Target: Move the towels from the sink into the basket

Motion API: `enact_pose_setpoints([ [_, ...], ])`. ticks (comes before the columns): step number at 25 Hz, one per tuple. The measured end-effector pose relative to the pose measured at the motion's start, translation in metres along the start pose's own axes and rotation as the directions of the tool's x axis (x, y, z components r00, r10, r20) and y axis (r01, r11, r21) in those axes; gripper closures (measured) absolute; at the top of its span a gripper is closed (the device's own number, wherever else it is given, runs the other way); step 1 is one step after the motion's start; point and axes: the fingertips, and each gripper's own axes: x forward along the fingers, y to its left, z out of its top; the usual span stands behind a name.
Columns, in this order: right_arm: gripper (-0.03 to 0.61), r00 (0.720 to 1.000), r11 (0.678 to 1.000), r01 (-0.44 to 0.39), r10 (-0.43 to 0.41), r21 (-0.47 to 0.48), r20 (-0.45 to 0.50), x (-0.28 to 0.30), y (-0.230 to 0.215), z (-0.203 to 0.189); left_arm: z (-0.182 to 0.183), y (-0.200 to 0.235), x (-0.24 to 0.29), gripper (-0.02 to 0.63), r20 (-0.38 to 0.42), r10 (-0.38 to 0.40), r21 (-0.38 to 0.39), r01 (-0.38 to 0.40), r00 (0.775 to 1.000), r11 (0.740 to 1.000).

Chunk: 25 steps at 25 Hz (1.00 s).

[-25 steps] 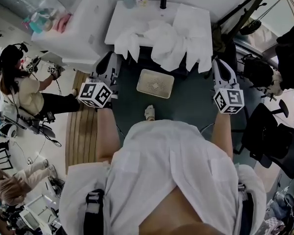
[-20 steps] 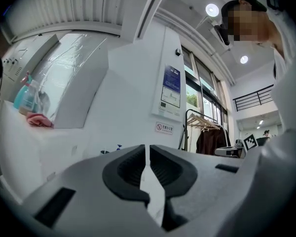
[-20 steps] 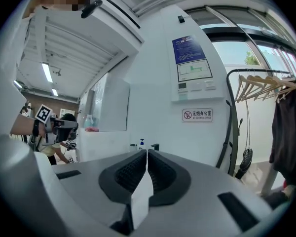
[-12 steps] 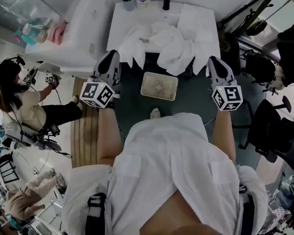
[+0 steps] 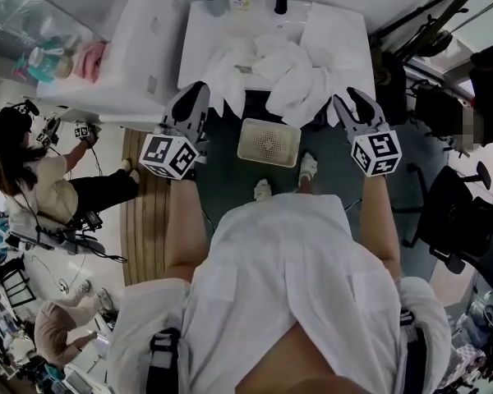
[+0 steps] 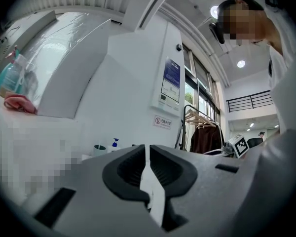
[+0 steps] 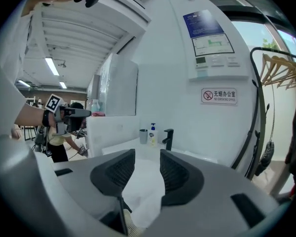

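Against the white wall stood a white sink (image 5: 349, 35) with the towels (image 5: 287, 76) heaped in it, their ends spilling over its front edge, and the basket (image 5: 269, 142) sat on the dark floor just below that edge. The left gripper (image 5: 197, 93) hung off the sink's front left corner, jaws all but pressed together on nothing, the towels near it but apart. The right gripper (image 5: 349, 101) hung by the sink's front right corner, its jaws just having been opening and now spread with nothing between them, the hanging towel ends close beside its tips.
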Motion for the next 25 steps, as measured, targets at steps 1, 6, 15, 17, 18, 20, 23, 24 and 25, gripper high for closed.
enact_pose_setpoints([
  [1, 0.396, 1.0, 1.0, -0.015, 0.014, -0.009, -0.014, 0.007, 0.001, -0.003, -0.001, 0.002, 0.002, 0.58, 0.0, 0.005, -0.004, -0.005, 1.0, 1.0],
  [6, 0.333, 0.993, 0.995, -0.099, 0.097, -0.022, -0.074, 0.039, 0.001, -0.018, -0.013, 0.009, 0.016, 0.58, -0.02, 0.02, -0.014, -0.021, 1.0, 1.0],
  [15, 0.255, 0.945, 0.957, -0.277, 0.256, -0.081, -0.202, 0.098, 0.008, -0.053, -0.03, 0.016, 0.048, 0.58, -0.049, 0.022, -0.025, -0.024, 0.999, 0.999],
  [17, 0.245, 0.929, 0.95, -0.304, 0.279, -0.071, -0.242, 0.111, 0.008, -0.068, -0.033, 0.017, 0.055, 0.58, -0.059, 0.02, -0.02, -0.021, 0.998, 1.0],
  [18, 0.24, 0.92, 0.945, -0.318, 0.289, -0.072, -0.264, 0.117, 0.008, -0.076, -0.034, 0.018, 0.058, 0.58, -0.061, 0.022, -0.02, -0.023, 0.998, 1.0],
  [20, 0.233, 0.901, 0.935, -0.345, 0.306, -0.08, -0.308, 0.128, 0.009, -0.091, -0.037, 0.023, 0.063, 0.58, -0.065, 0.03, -0.026, -0.032, 0.997, 0.999],
  [23, 0.225, 0.871, 0.919, -0.382, 0.325, -0.093, -0.369, 0.142, 0.01, -0.112, -0.042, 0.027, 0.07, 0.58, -0.074, 0.038, -0.039, -0.041, 0.997, 0.998],
  [24, 0.224, 0.861, 0.914, -0.392, 0.326, -0.1, -0.391, 0.146, 0.009, -0.118, -0.044, 0.028, 0.073, 0.58, -0.076, 0.039, -0.042, -0.042, 0.996, 0.998],
  [25, 0.221, 0.85, 0.91, -0.4, 0.324, -0.108, -0.415, 0.151, 0.008, -0.125, -0.046, 0.029, 0.075, 0.58, -0.079, 0.039, -0.044, -0.042, 0.996, 0.998],
])
